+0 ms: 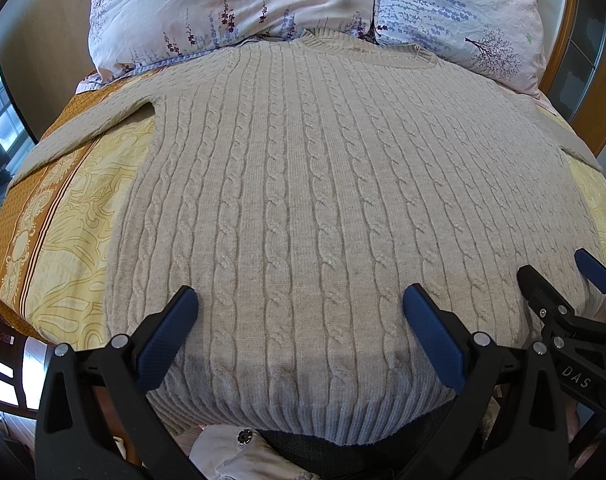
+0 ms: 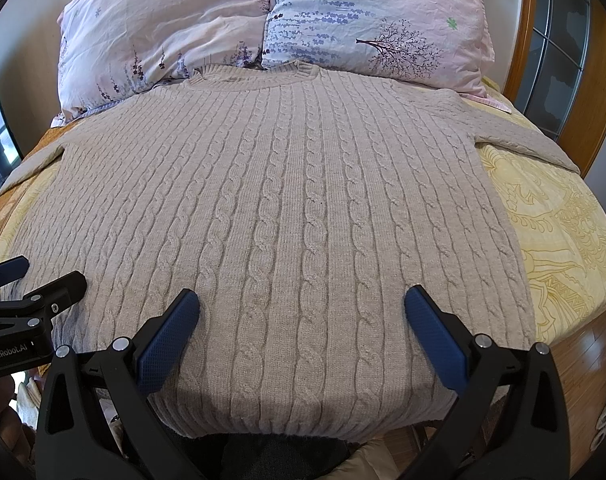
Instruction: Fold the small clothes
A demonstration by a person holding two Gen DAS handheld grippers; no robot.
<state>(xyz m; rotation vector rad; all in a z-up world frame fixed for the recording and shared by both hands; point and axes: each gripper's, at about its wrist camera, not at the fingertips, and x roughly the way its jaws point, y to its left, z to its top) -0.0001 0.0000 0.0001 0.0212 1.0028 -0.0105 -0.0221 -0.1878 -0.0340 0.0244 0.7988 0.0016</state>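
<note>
A beige cable-knit sweater [image 1: 323,200] lay spread flat, front up, on a bed [image 1: 75,216] covered by a yellow and orange patterned sheet, and it filled most of both views. Its ribbed collar [image 1: 367,46] pointed away from the cameras and touched the foot of two floral pillows [image 2: 263,28] that stood side by side beyond it. Its ribbed hem [image 1: 323,416] lay nearest the cameras, at the near edge of the bed. One sleeve [image 1: 75,136] ran outward and down past the sweater's left side, over the orange border of the sheet; the other sleeve [image 2: 531,136] ran out past its right side across the yellow sheet. The left gripper [image 1: 301,312] hung above the lower part of the sweater, just short of the hem, with its blue-padded fingers [image 1: 171,332] spread wide and nothing between them. The right gripper [image 2: 303,312] hung above the same lower part, further toward the sweater's right side, its jaws equally wide apart and empty. Each gripper showed at the edge of the other's view, just beside it over the sweater. Whether the pads touched the knit could not be told.
</note>
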